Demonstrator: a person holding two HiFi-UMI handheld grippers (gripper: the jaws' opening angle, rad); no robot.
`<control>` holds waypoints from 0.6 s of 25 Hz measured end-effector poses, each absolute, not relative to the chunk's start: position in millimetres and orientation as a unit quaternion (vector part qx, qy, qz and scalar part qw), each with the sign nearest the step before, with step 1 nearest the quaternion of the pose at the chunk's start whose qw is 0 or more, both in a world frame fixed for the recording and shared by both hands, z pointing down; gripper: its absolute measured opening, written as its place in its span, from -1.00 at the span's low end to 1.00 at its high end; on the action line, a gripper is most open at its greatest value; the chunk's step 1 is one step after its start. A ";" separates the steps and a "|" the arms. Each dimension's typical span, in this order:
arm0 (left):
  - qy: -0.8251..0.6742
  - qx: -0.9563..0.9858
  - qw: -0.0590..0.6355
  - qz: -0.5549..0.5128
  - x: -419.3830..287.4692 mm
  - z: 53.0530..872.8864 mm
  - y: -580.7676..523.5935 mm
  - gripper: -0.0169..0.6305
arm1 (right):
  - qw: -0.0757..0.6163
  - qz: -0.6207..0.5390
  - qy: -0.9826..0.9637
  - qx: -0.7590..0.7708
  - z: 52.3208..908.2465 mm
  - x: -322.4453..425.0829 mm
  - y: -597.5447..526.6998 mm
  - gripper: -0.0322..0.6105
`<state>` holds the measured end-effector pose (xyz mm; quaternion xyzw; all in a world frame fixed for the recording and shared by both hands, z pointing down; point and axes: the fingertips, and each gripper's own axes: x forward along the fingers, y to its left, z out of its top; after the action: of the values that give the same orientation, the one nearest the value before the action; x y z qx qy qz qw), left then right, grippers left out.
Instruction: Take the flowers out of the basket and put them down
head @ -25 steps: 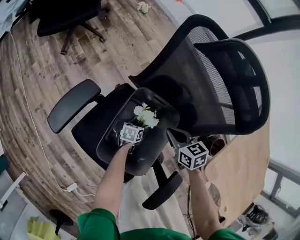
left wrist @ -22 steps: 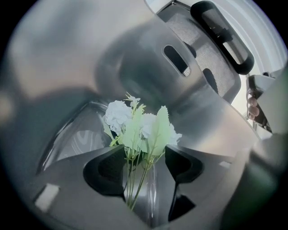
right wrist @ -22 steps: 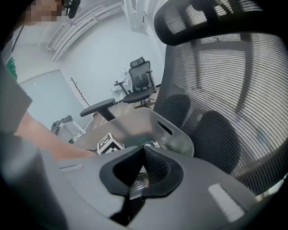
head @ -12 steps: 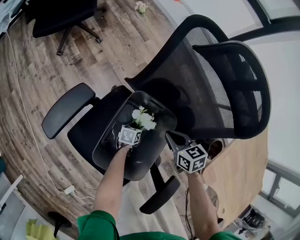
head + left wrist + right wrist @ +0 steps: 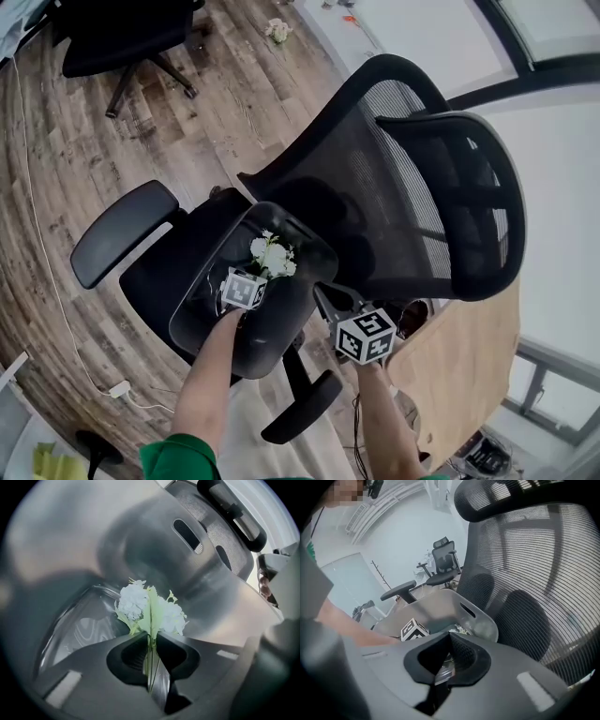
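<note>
We look down on a grey basket (image 5: pixel 281 323) resting on the seat of a black mesh office chair (image 5: pixel 394 187), which stands on a wood-plank floor (image 5: pixel 94 131). The left gripper (image 5: pixel 151 637) reaches inside the basket, and its jaws are closing round the thin green stems of a small bunch of white flowers (image 5: pixel 136 604). The stems run up between the two black pads, with the blooms and pale leaves standing just above the fingertips. The flowers are still inside the basket, near its far wall with the slot handle. The right gripper (image 5: pixel 449 641) sits at the basket's near right edge, and its jaws are drawn together on what looks to us like the pale rim. From that side we see the left gripper's marker cube (image 5: pixel 412 630) just over the rim, beside a bare forearm (image 5: pixel 211 375). The chair's left armrest (image 5: pixel 117 230) juts out to one side. A wooden table (image 5: pixel 459 375) lies to the right of the chair. A second black chair (image 5: pixel 112 37) stands far off, well apart from another small white bunch (image 5: pixel 277 30) lying on the floor
</note>
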<state>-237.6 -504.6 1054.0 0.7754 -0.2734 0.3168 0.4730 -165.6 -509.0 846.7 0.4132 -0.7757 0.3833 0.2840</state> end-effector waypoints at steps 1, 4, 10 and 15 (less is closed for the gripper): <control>-0.273 0.776 0.474 0.315 -236.8 1053.7 -504.9 -0.72 | 0.283 0.383 -0.776 0.414 845.9 -165.2 -509.9 -0.88; -0.275 0.775 0.476 0.311 -237.1 1050.1 -505.5 -0.75 | 0.280 0.383 -0.776 0.416 843.5 -166.6 -510.7 -0.88; -0.283 0.776 0.478 0.300 -238.3 1035.7 -511.8 -0.79 | 0.281 0.379 -0.779 0.413 837.3 -168.5 -510.0 -0.88; -0.299 0.774 0.482 0.281 -243.1 1016.2 -514.0 -0.80 | 0.280 0.374 -0.781 0.415 825.5 -165.9 -508.3 -0.88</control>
<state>-243.1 -514.0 1016.2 0.7740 -0.2989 0.2807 0.4824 -165.9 -508.3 825.5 0.4151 -0.7805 0.3743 0.2800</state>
